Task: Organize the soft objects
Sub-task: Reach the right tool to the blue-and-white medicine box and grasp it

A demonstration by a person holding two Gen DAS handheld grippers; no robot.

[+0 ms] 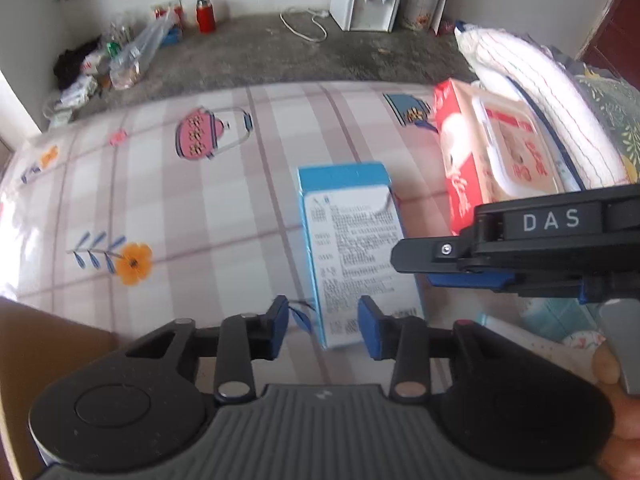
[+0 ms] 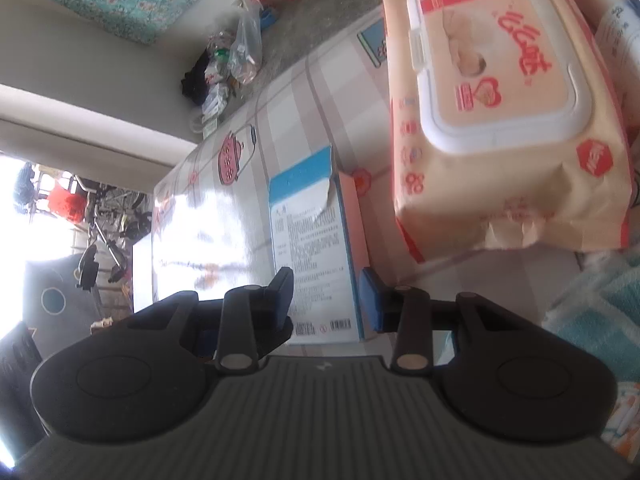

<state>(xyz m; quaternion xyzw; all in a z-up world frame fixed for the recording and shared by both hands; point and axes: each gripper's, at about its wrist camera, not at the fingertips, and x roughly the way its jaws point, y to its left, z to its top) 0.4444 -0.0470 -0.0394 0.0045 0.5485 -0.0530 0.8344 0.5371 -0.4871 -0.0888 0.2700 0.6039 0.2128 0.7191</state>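
Left wrist view: the left tongs (image 1: 322, 326) stand apart over the checked surface (image 1: 180, 208), their blue pads either side of the near end of a flat blue-and-white box (image 1: 352, 248) and, as far as the blur lets me judge, not pressing on it. The right tongs (image 1: 448, 272) reach in from the right above the same box. Behind them a pack of baby wipes (image 1: 500, 152) sits at the far right of the surface, just beside a striped white pillow (image 1: 532, 80). A brown cardboard edge (image 1: 40, 344) shows at the lower left; whether it is an open carton, and what it holds, cannot be told.

Right wrist view: the right tongs (image 2: 326, 292) are apart too, framing the near end of the box (image 2: 312, 248), whose far end is torn open. The wipes pack (image 2: 500, 120) lies with its white flip lid shut, just beside the box. A teal towel (image 2: 600, 312) lies at the right edge.

By my judgement the sorting is at an early stage: pack, towel and pillow lie loose, and nothing is seen gathered into any container.
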